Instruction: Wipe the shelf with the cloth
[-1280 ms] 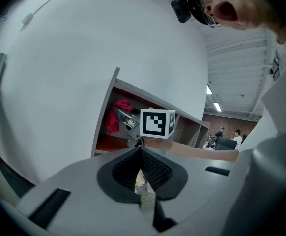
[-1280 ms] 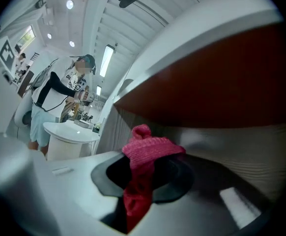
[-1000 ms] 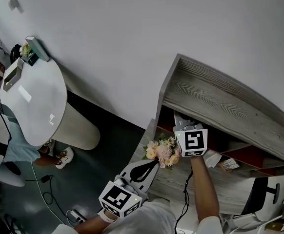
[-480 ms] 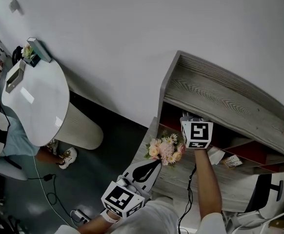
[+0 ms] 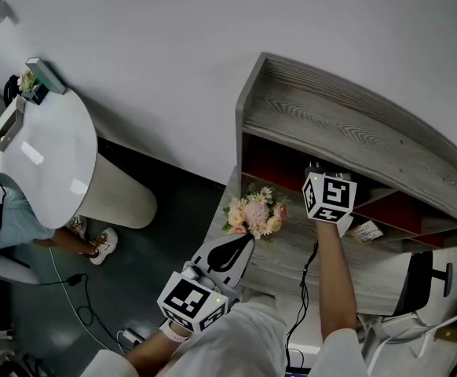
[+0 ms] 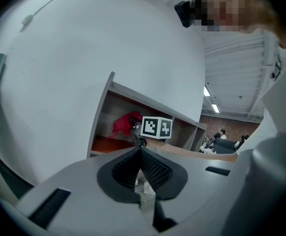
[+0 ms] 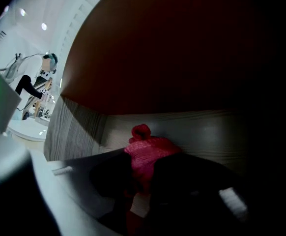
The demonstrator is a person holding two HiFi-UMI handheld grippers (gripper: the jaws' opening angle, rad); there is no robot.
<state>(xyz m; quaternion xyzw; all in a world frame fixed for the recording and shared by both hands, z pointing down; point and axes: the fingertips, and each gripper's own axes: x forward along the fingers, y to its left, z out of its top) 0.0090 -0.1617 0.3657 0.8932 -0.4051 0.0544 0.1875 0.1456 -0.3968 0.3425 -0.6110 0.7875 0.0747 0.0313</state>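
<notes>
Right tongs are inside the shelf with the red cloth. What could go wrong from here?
1. The flowers stand on the ledge just left of the right tongs; a sideways wipe could knock them over.
2. A paper lies just right of those tongs and might get swept off.
3. The cloth is bunched into a small wad, so the tongs themselves may scrape the shelf.

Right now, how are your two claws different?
The right claw is pinching the red cloth; the left claw is shut on nothing. The right claw reaches inside the shelf; the left claw hangs outside, pointing towards it. Both claws are closed.
</notes>
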